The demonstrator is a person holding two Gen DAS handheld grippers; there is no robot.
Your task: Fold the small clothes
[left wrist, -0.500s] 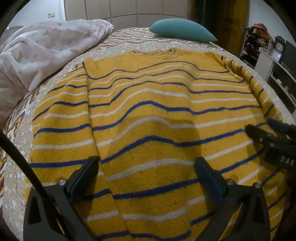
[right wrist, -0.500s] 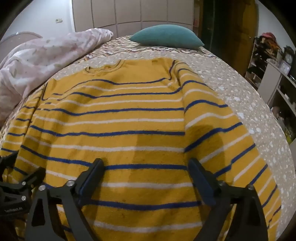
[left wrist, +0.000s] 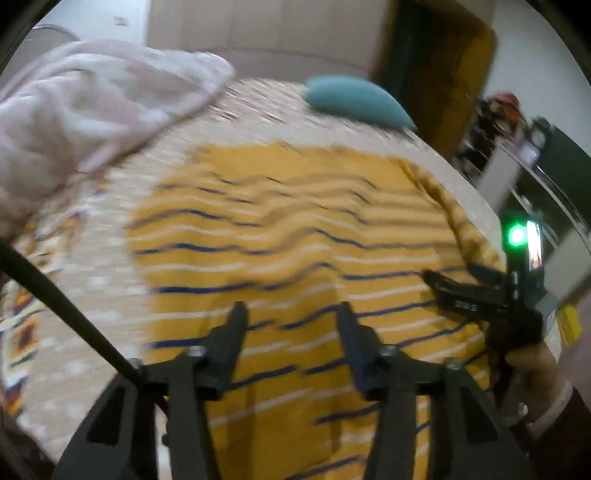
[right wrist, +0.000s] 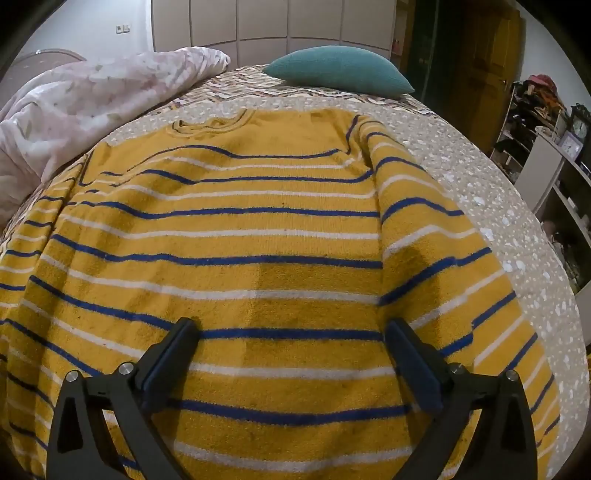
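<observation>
Sweater point(right wrist: 258, 240) lies flat on bed point(right wrist: 480, 192), both jaws apart.

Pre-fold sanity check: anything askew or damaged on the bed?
No damage visible. The striped sweater lies face up but rumpled, its stripes wavy near the collar. Pink blanket is bunched beside it. Left wrist view is motion-blurred.

A patterned bedspread point(right wrist: 480, 192) with pale speckles covers the bed. A teal pillow point(right wrist: 340, 70) lies on it at twelve o'clock, and a crumpled pink floral duvet point(right wrist: 81, 110) is heaped at ten o'clock. Behind them stands a run of pale wardrobe doors point(right wrist: 258, 22), with a wall switch point(right wrist: 123, 27) to their left. A wooden door point(right wrist: 480, 66) sits at one o'clock. At three o'clock, cluttered shelving point(right wrist: 535, 155) carries a clock point(right wrist: 580, 127).
</observation>
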